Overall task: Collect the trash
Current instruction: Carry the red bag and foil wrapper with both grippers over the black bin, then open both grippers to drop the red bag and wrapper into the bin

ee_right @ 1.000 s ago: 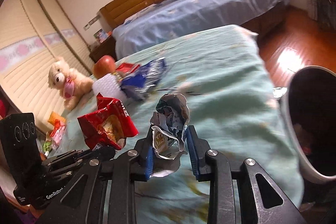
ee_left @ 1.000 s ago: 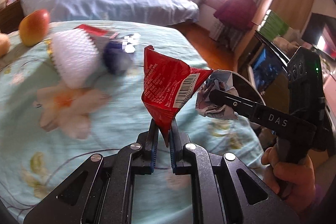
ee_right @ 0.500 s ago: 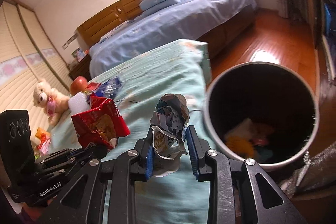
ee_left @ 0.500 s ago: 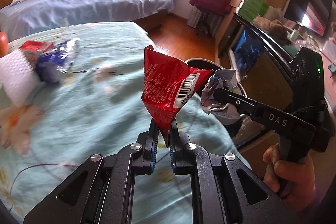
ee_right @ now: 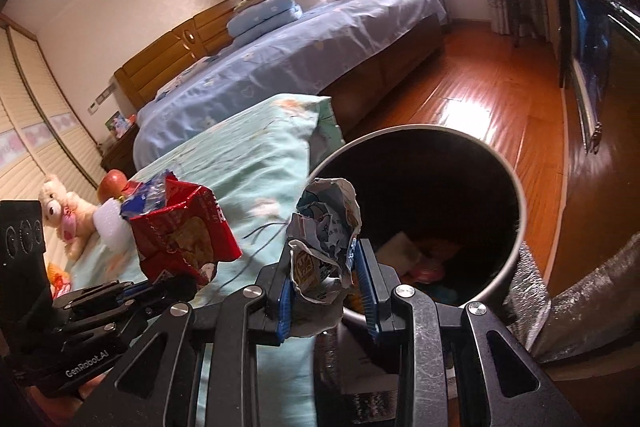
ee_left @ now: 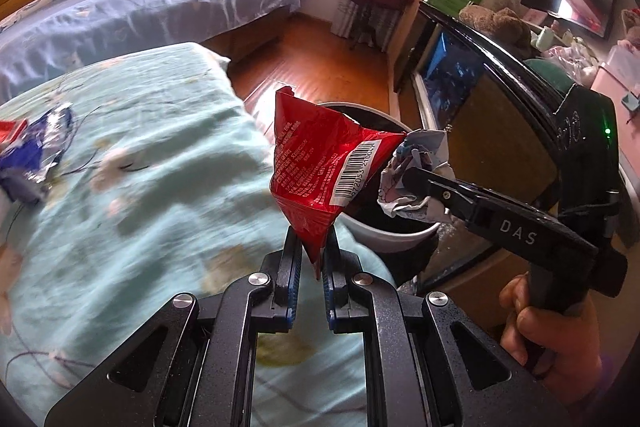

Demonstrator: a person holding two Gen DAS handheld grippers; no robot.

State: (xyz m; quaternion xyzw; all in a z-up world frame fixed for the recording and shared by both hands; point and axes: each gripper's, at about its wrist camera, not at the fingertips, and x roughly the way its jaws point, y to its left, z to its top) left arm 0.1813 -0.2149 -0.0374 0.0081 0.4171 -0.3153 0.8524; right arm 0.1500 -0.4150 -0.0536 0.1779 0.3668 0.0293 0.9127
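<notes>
Right wrist view: teal floral bedcover recorded as the carrying surface, with its foot-end corner just beside the waste bin on the wood floor. Bin found open-topped, already holding several pieces at the bottom (pale, pink and blue items; exact kinds not resolvable). Judged partly filled, so some collecting done.

Right gripper noted clamped on a crumpled paper wrapper, positioned over the near rim of the bin. Not yet released. Left gripper noted pinched narrow on the bottom corner of a red snack bag, bag upright, barcode facing the lens, held over the bedcover's foot edge just short of the bin rim; wrapper and bag nearly touching in the left wrist view.

Left on the bedcover, toward the head end: blue foil wrapper, with a small red piece at the frame's left edge beside it (too cropped to identify). Also seen there: white foam block, apple, teddy bear by the far side edge. Trash status of the foam block uncertain; apple and bear judged not trash.

Estimated progress: mid-task. Remaining: drop both held items, then at least one more trip for the foil wrapper.
</notes>
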